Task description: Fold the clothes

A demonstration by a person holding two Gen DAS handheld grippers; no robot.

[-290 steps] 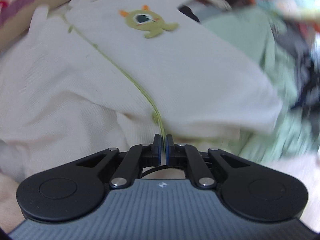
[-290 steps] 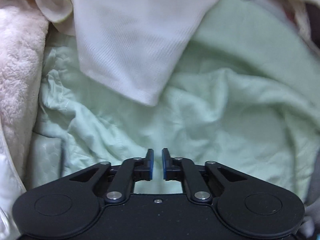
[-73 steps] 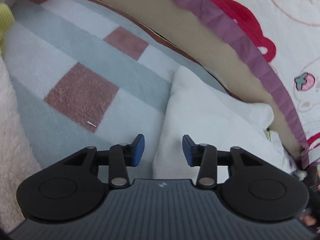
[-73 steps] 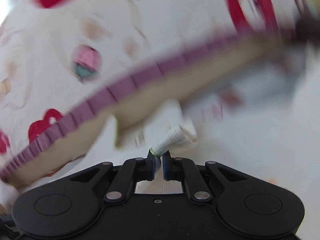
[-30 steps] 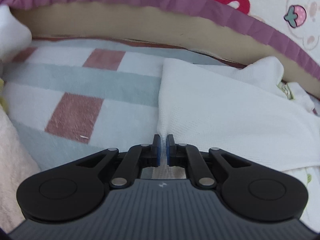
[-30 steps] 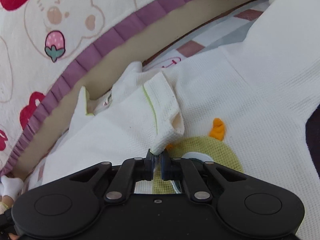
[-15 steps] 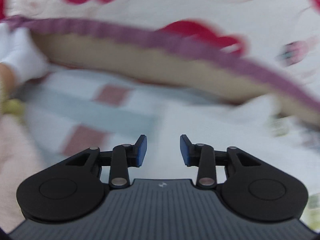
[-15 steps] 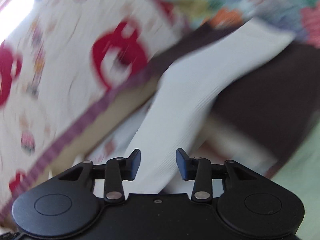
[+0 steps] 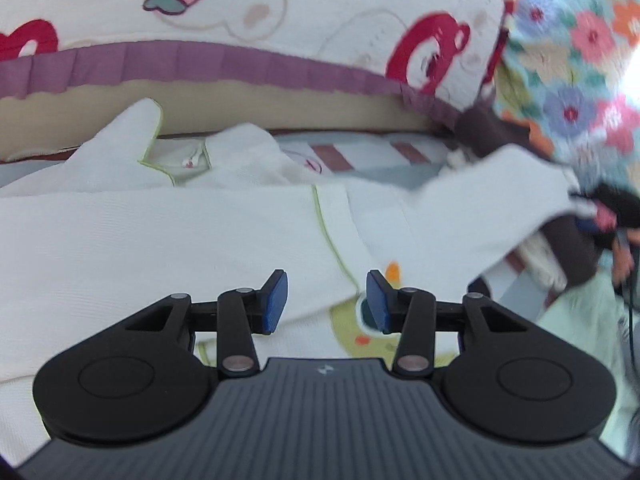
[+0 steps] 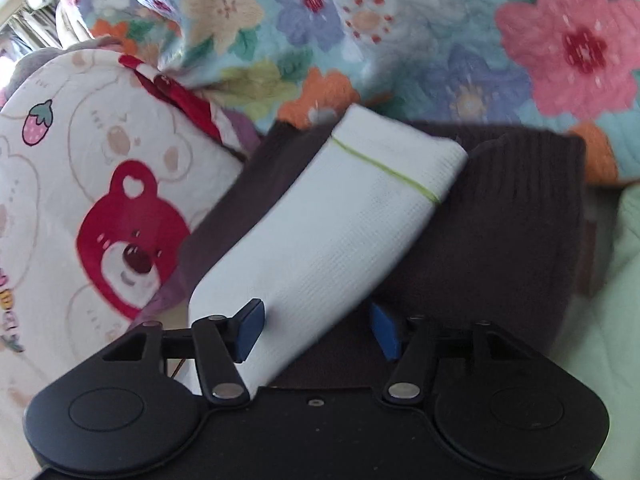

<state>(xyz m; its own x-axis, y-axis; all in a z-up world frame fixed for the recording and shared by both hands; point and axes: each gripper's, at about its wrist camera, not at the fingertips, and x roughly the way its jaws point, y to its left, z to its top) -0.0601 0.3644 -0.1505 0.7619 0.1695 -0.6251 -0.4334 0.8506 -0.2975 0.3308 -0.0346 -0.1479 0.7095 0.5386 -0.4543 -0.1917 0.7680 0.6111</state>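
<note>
Both grippers have let go of the white top since a second ago, when each was pinched on its cloth; their jaws have just been opening and nothing is clamped now. Nearest, the left gripper [image 9: 326, 305] hovers half open above the white top [image 9: 160, 240], just over its green monster patch [image 9: 352, 332]. Its right sleeve [image 10: 328, 232] runs between the wide-open jaws of the right gripper [image 10: 320, 330] without being pressed, its cuff lying out on a dark brown garment [image 10: 500, 240]. Beyond the top stands the bear-print cushion [image 9: 300, 20], and past that the flowered quilt [image 10: 400, 40]. I'd judge the top is spread flat and the sleeve fold comes next: the right gripper needs to close on the sleeve and carry it in across the chest
</note>
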